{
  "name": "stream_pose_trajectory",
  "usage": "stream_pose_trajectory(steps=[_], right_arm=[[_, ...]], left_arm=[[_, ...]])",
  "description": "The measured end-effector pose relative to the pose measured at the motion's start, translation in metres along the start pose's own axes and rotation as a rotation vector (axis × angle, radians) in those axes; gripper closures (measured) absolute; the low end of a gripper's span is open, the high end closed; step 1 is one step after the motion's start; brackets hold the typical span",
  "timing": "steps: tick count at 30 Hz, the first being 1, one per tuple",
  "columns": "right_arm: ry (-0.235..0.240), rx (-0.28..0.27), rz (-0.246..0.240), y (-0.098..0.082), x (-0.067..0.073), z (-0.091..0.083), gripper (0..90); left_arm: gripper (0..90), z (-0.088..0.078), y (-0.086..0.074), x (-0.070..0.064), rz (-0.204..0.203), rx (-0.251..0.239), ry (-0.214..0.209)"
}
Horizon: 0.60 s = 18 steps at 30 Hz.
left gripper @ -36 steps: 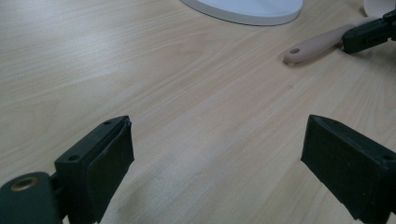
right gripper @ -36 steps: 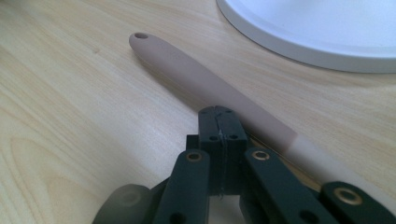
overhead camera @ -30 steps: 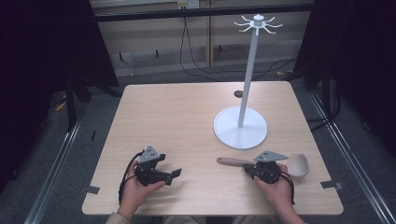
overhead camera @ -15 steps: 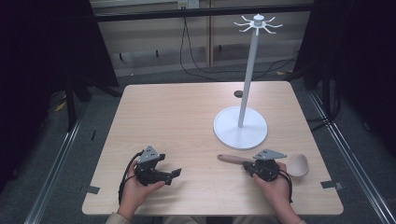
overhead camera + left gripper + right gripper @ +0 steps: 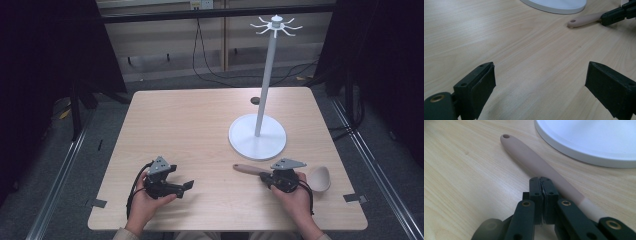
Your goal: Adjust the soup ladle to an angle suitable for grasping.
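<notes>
Pale worktop point(image 5: 200, 125) is carrying a ladle point(image 5: 541, 167); right gripper point(image 5: 541, 185), pressed together beside it, is risking nudging it away; left gripper point(image 5: 539, 82) is gaping.

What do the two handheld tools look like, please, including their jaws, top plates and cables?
Both the left tool and the right tool are black, each with a grey three-cornered plate on top and a black cable trailing back. Their jaws are blocky black pads on arms with brass-coloured rivets.

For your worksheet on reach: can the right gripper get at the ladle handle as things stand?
Probably yes. The right gripper lies right beside the ladle handle, nothing between them, but its jaws are shut and must open first.
</notes>
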State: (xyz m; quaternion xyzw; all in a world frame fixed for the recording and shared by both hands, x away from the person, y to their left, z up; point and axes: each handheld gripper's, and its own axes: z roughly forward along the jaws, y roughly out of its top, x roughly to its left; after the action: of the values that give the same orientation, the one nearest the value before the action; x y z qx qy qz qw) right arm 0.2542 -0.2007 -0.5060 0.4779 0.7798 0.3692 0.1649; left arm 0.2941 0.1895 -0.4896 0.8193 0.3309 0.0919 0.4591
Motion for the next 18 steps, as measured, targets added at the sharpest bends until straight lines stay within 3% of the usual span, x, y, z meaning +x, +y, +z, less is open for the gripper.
stream_pose_trajectory(steps=[18], right_arm=[[0.036, 0.068, -0.095, 0.005, -0.007, -0.014, 78.8]], left_arm=[[9.3, 0.0, -0.001, 0.0, -0.005, 0.002, -0.005]])
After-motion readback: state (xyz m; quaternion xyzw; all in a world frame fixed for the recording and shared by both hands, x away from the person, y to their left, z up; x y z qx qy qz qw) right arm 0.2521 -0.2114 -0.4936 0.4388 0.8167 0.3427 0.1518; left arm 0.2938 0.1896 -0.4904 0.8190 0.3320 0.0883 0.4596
